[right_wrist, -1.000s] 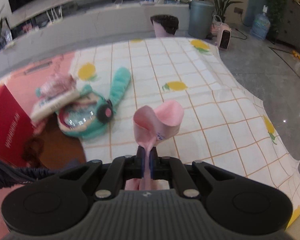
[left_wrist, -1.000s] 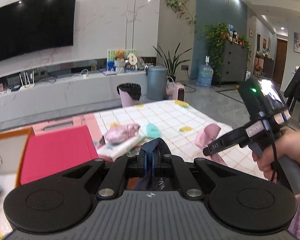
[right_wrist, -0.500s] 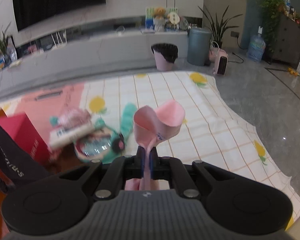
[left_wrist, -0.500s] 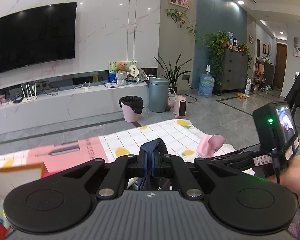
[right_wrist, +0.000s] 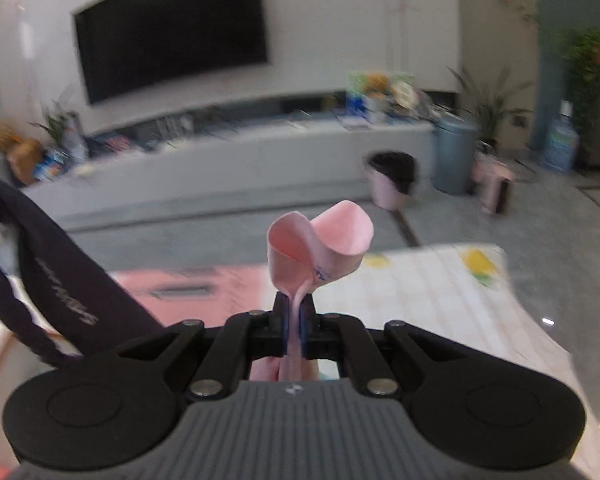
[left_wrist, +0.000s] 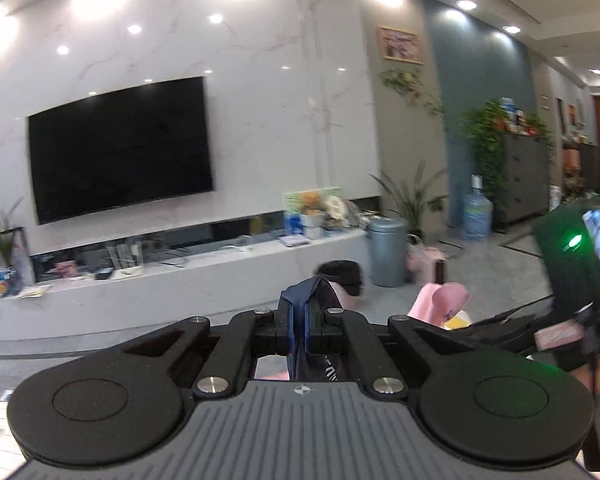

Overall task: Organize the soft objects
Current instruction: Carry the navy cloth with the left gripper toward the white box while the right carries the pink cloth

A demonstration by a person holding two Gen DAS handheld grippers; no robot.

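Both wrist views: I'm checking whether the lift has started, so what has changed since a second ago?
Both hands have risen and tipped up: the red box and teal plush have dropped out of view, and the TV now fills the background. Unchanged: the left gripper stays shut on the dark fabric, the right gripper on the pink fabric.

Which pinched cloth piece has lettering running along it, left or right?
The dark navy band in the left hand-held gripper; pale lettering runs along it. The pink band in the right hand-held gripper shows only a small blue mark.

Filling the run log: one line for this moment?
left gripper: shut on dark strap | right gripper: shut on pink fabric
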